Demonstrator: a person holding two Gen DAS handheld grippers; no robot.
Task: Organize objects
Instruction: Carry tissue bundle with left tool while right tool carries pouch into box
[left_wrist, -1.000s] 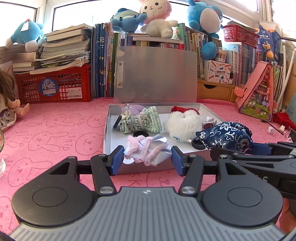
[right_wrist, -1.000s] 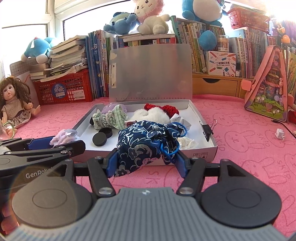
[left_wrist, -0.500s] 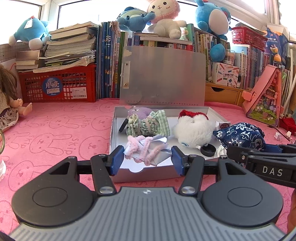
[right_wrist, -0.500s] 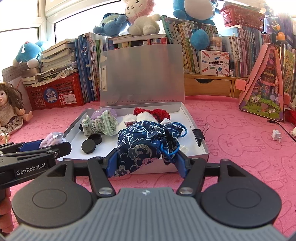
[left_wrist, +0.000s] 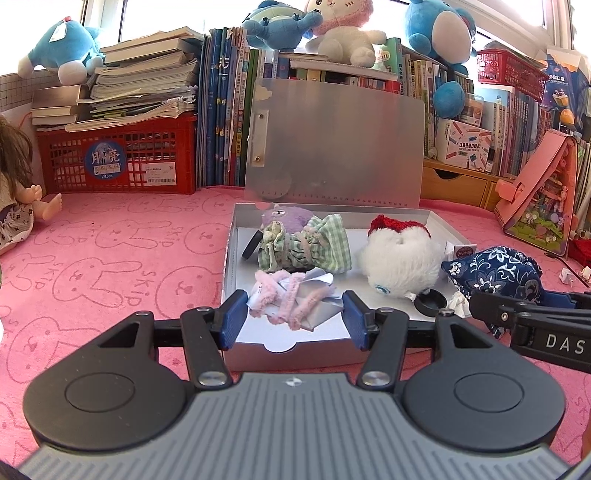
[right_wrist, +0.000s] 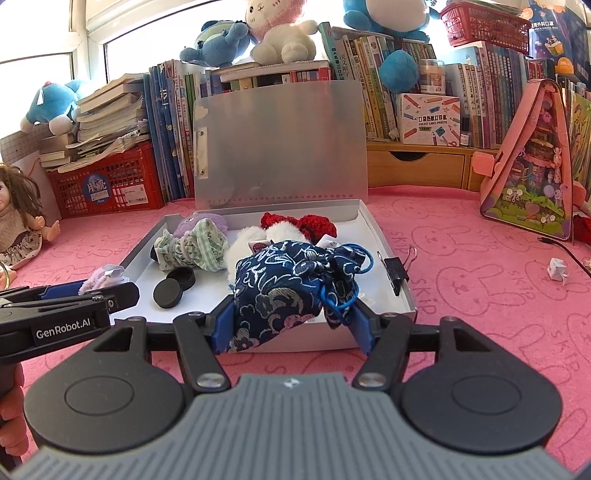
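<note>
An open white box (left_wrist: 229, 258) (right_wrist: 391, 251) with an upright clear lid lies on the pink cloth. My left gripper (left_wrist: 293, 314) is shut on a pink fuzzy item with silvery paper (left_wrist: 291, 297), held over the box's front left corner. My right gripper (right_wrist: 293, 317) is shut on a navy floral drawstring pouch (right_wrist: 295, 280) (left_wrist: 495, 269), held over the box's front edge. Inside lie a green checked cloth bundle (left_wrist: 306, 247) (right_wrist: 192, 245), a white fluffy toy with red hat (left_wrist: 399, 258) (right_wrist: 295, 225) and black round caps (right_wrist: 173, 286).
A black binder clip (right_wrist: 397, 269) is on the box's right wall. A red crate (left_wrist: 118, 158), books and plush toys line the back. A doll (right_wrist: 18, 221) sits at left, a pink toy house (right_wrist: 532, 184) at right.
Both grippers have moved closer over the box with their items still held; the view of the box has grown and shifted slightly.
</note>
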